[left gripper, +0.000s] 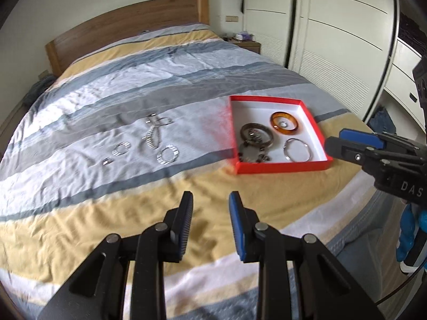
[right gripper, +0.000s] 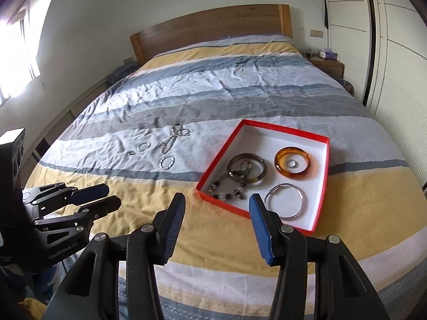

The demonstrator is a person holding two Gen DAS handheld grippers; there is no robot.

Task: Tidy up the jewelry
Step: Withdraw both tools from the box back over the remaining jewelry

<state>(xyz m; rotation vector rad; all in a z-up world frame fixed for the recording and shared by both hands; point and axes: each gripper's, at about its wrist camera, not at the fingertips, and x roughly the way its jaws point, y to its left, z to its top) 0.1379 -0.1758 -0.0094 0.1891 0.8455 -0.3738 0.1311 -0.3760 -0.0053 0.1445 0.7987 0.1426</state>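
**Both tools empty above the bed, jewelry part in the box, part on the cover**

In the left wrist view we see our left tool (left gripper: 210, 202) above the yellow stripe of the bed cover (left gripper: 112, 218). Its fingers stand apart and nothing is between them. Ahead and to the right lies the red box (left gripper: 283, 166) with a white inside. In it we see an amber bangle (left gripper: 285, 123), a dark bangle (left gripper: 256, 136), a thin silver hoop (left gripper: 297, 150) and a dark bead bracelet (left gripper: 252, 156) at the near wall. To the left of the box, well apart from it, some silver pieces (left gripper: 157, 136) lie on the white stripe: a chain, two small loops and a tiny ring. They are blurred here. Our right tool (left gripper: 337, 140) comes in from the right edge, near the box corner; it holds nothing.

In the right wrist view the right tool (right gripper: 216, 204) is clearly open and empty, with its tips just before the near wall of the red box (right gripper: 221, 160). A small ring (right gripper: 291, 163) lies inside the amber bangle (right gripper: 293, 166). The silver pieces (right gripper: 170, 144) are sharper here, on the cover to the left of the box. The left tool (right gripper: 106, 194) shows at the left, a little open, empty, above the cover.
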